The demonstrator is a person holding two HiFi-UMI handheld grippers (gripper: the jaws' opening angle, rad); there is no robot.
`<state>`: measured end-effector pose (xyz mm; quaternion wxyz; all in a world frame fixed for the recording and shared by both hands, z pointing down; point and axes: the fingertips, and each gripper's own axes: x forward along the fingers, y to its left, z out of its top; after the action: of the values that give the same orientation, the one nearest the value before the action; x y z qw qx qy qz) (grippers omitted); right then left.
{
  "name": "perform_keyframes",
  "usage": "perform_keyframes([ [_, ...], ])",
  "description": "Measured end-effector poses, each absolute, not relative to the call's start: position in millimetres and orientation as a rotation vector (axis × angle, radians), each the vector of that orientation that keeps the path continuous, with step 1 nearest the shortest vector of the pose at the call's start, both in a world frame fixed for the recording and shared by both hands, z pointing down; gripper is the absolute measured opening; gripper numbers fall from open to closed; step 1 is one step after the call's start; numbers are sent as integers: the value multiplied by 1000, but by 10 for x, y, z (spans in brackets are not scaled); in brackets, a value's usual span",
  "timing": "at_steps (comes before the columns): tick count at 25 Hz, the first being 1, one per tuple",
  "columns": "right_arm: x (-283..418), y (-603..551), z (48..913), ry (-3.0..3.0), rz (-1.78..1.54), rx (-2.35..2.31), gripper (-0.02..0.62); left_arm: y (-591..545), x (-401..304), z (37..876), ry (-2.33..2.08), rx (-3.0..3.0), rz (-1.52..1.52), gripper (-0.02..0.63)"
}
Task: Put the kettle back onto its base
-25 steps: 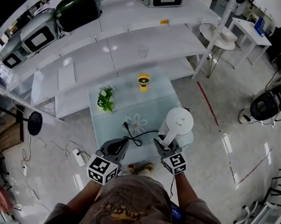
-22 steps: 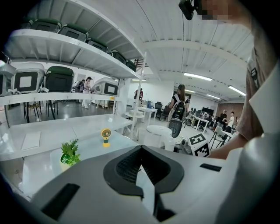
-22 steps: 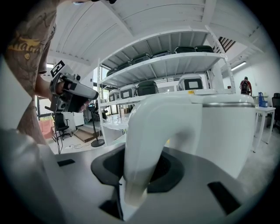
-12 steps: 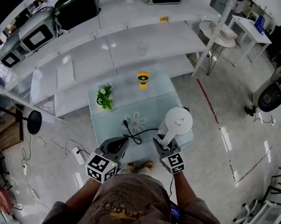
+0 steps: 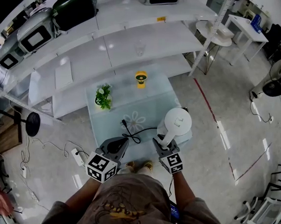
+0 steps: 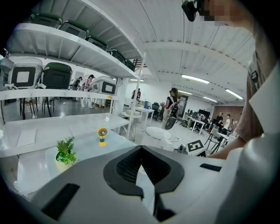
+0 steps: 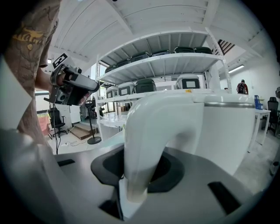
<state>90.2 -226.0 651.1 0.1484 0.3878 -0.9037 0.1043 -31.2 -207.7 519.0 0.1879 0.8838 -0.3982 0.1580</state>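
At the glass surface (image 5: 132, 97) edge, right tongs (image 5: 160, 141) pinched the white plastic kettle (image 5: 177, 120) by its handle, seemingly over its hidden base; left tongs (image 5: 122, 143) pressed together; release remained.

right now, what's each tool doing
left tool: closed, nothing in it
right tool: closed on the kettle handle

On the desk (image 5: 152, 98) the kettle (image 5: 177, 121) stands at the near right corner, the cord (image 5: 148, 131) just left of it, the plant (image 5: 103, 97) farther left and behind, the fan (image 5: 141, 79) behind it, and the shelf (image 5: 87, 60) beyond.
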Motion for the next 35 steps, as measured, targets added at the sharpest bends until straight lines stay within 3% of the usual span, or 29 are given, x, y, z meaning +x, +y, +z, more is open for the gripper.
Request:
perform_keyframes([
  [14,1008,-2213,6639,-2466,451,1314,120,-2001,-271,5131,-1061,2520,371,21],
  [35,1248,-2008,6727,-2360,394,1299,175,-1873,-102,5210,-884,2574,390,21],
])
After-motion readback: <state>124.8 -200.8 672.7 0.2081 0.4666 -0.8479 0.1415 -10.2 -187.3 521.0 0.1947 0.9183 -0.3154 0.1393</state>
